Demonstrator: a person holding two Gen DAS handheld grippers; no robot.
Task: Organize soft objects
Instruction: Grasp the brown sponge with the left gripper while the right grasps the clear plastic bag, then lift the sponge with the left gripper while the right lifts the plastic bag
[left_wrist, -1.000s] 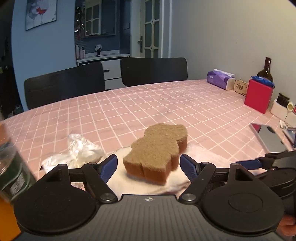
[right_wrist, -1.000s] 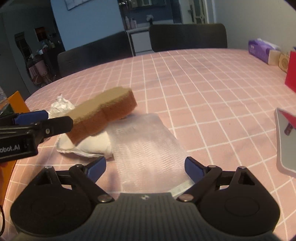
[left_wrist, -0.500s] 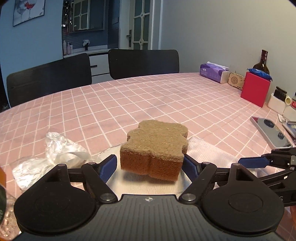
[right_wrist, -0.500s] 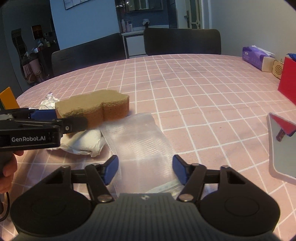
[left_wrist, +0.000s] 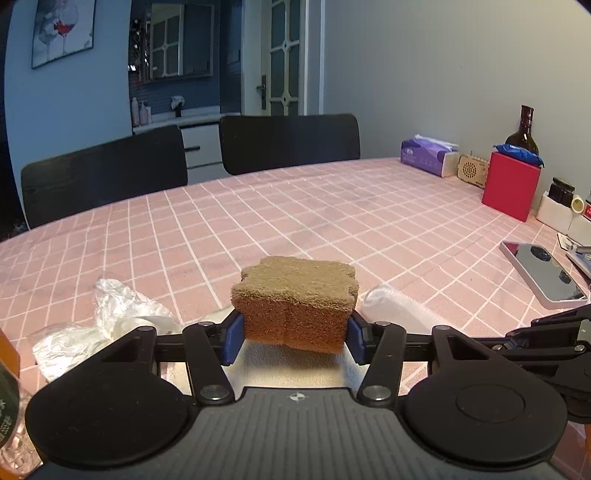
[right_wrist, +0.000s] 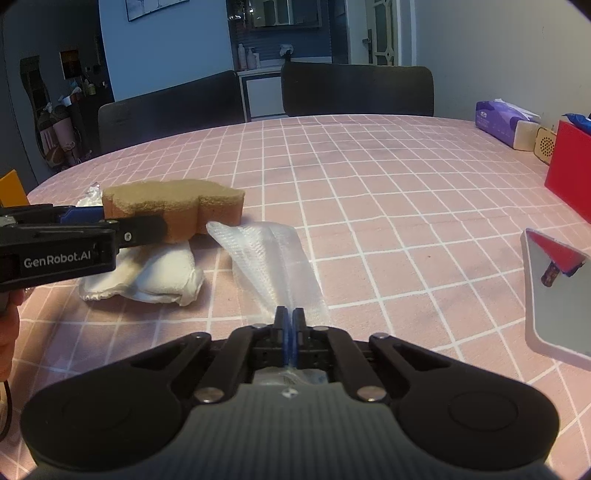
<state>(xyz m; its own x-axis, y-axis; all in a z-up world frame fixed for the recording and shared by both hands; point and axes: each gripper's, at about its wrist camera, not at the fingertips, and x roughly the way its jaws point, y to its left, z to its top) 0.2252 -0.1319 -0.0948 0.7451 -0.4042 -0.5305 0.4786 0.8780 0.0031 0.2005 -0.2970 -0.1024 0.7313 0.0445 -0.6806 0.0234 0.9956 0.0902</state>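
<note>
My left gripper (left_wrist: 294, 341) is shut on a brown sponge (left_wrist: 297, 302) and holds it just above a folded white towel (right_wrist: 147, 275). The sponge also shows in the right wrist view (right_wrist: 173, 206), with the left gripper (right_wrist: 110, 229) clamped on its near end. My right gripper (right_wrist: 289, 325) is shut on the near edge of a sheet of white foam mesh (right_wrist: 271, 264) that lies flat on the pink checked tablecloth (right_wrist: 388, 206). The mesh also shows in the left wrist view (left_wrist: 395, 306), right of the sponge.
A crumpled clear plastic bag (left_wrist: 96, 325) lies left of the towel. A mirror (right_wrist: 554, 291) leans at the right. A red box (left_wrist: 511, 190), a purple tissue pack (left_wrist: 428, 155) and a bottle (left_wrist: 522, 129) stand at the far right. Two black chairs (left_wrist: 288, 142) are behind the table.
My left gripper closed on the sponge and lifted it level. My right gripper closed on the near edge of the foam mesh.
</note>
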